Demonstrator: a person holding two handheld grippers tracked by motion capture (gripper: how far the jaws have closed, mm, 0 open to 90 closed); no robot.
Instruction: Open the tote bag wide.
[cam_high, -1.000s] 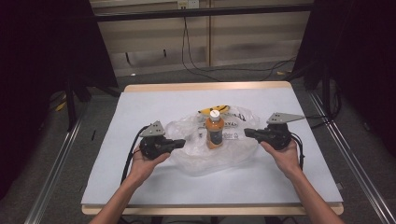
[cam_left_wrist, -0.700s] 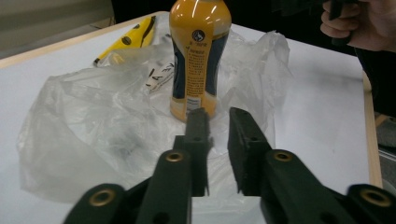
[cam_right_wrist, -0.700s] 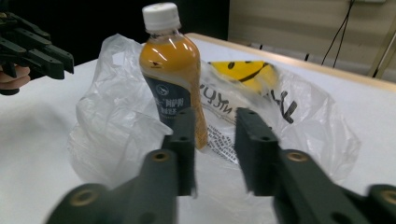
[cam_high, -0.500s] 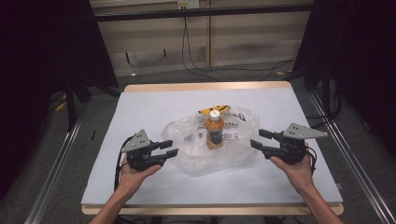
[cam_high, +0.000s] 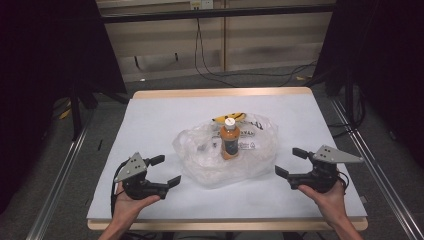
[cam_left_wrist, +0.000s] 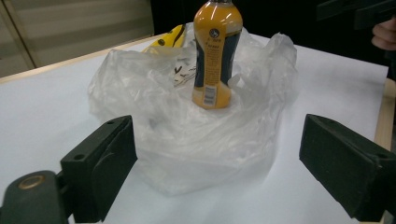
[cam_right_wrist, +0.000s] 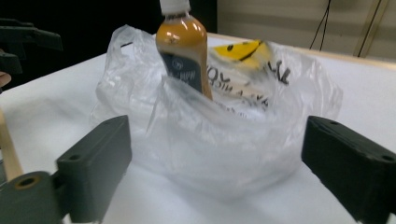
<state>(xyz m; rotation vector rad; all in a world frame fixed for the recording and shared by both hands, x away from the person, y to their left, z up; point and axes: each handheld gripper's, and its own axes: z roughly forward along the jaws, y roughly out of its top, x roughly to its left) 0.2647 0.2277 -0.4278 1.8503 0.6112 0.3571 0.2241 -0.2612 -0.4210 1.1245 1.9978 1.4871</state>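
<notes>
Both grippers are drawing back toward the worktop's (cam_high: 150, 120) near edge, the left gripper (cam_high: 167, 171) and right gripper (cam_high: 289, 162) with jaws wide and empty. The orange-filled, white-capped bottle (cam_high: 229, 139) is standing upright inside the crumpled clear plastic bag (cam_high: 200, 155) at centre, released; the bagging looks finished.

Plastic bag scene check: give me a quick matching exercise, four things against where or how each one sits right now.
Things:
1. bottle
2. plastic bag
3. left gripper
4. right gripper

States:
A. clear, crumpled, around the bottle's base
B. open, at the table's near right corner
C. upright, orange, white cap
D. open, at the table's near left corner

Pairs: 1-C, 2-A, 3-D, 4-B
</notes>
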